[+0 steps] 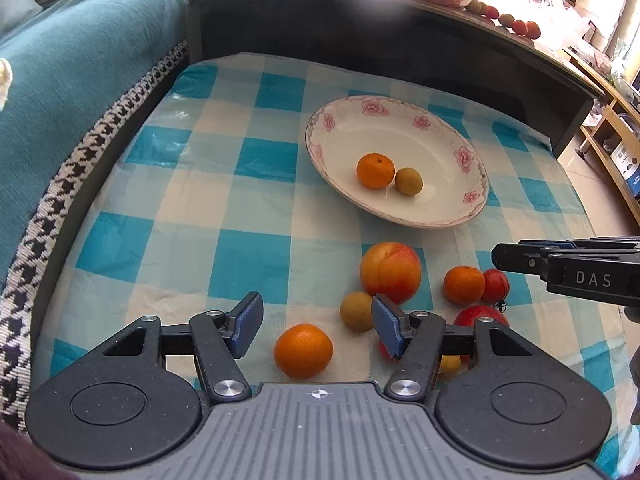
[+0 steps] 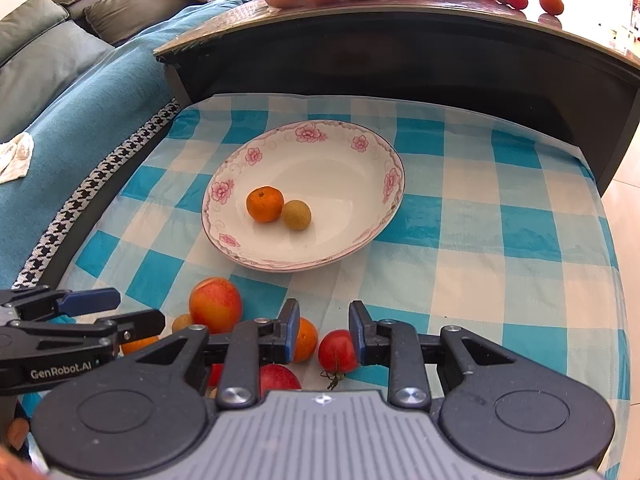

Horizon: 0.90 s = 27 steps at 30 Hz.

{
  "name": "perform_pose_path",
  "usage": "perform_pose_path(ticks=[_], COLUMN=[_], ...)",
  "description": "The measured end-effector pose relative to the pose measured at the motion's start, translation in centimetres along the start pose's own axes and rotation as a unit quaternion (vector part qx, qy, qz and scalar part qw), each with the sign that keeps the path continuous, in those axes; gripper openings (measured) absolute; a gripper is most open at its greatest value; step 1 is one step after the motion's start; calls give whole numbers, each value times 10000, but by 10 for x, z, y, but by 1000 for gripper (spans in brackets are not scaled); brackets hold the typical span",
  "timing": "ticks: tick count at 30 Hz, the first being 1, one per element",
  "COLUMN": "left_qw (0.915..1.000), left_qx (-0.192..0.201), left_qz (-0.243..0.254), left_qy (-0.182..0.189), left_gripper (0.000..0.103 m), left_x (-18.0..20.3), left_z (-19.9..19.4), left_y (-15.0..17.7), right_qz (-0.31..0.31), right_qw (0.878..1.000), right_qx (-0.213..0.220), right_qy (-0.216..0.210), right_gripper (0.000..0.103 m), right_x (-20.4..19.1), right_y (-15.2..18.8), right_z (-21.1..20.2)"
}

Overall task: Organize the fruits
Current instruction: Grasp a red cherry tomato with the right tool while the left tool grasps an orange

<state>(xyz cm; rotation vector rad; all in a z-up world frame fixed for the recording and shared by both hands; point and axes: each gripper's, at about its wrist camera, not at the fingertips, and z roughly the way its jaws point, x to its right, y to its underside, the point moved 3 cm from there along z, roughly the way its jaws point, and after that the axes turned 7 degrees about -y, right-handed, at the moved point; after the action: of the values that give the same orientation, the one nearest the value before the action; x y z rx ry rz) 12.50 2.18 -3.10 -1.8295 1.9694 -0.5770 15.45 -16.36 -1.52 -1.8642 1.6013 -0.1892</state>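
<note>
A white floral plate [image 1: 452,216] [image 2: 344,252] holds a mandarin [image 1: 375,170] [image 2: 264,203] and a small brown-green fruit [image 1: 408,181] [image 2: 296,214]. Loose fruit lies in front of it: a peach [image 1: 391,271] [image 2: 215,304], mandarins [image 1: 303,350] [image 1: 463,284], a brown fruit [image 1: 355,311], a red tomato [image 2: 337,351] and red apples. My left gripper [image 1: 316,326] is open over the nearest mandarin. My right gripper [image 2: 324,330] is open, its jaws on either side of the tomato, right pad touching or nearly touching it.
A blue-and-white checked cloth [image 1: 224,208] covers the low table. A dark higher table [image 2: 400,48] behind carries bagged fruit and small tomatoes. A teal-covered sofa [image 1: 80,80] is at the left. Shelving stands at the far right [image 1: 616,148].
</note>
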Motion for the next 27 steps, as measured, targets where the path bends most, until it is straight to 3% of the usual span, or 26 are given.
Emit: perform_pose_path(ticks=[11, 15, 21, 24, 27], left_qw=[9995, 9991, 9990, 9989, 9988], left_qx=[-268, -331, -374, -396, -438], left_qz=[-166, -260, -233, -227, -213], left_qy=[52, 34, -42, -61, -49], left_gripper=[65, 58, 56, 47, 44], left_x=[1, 1, 2, 2, 1], left_z=[10, 14, 16, 17, 18], left_y=[7, 7, 7, 6, 7], right_qz=[-2, 12, 30, 49, 58], right_qw=[10000, 9999, 9997, 9994, 9992], right_qx=[-79, -122, -245, -323, -382], right_qy=[5, 11, 43, 65, 60], right_gripper=[29, 29, 29, 29, 29], right_x=[1, 3, 6, 9, 10], right_y=[5, 5, 5, 6, 6], right_z=[2, 4, 8, 10, 13])
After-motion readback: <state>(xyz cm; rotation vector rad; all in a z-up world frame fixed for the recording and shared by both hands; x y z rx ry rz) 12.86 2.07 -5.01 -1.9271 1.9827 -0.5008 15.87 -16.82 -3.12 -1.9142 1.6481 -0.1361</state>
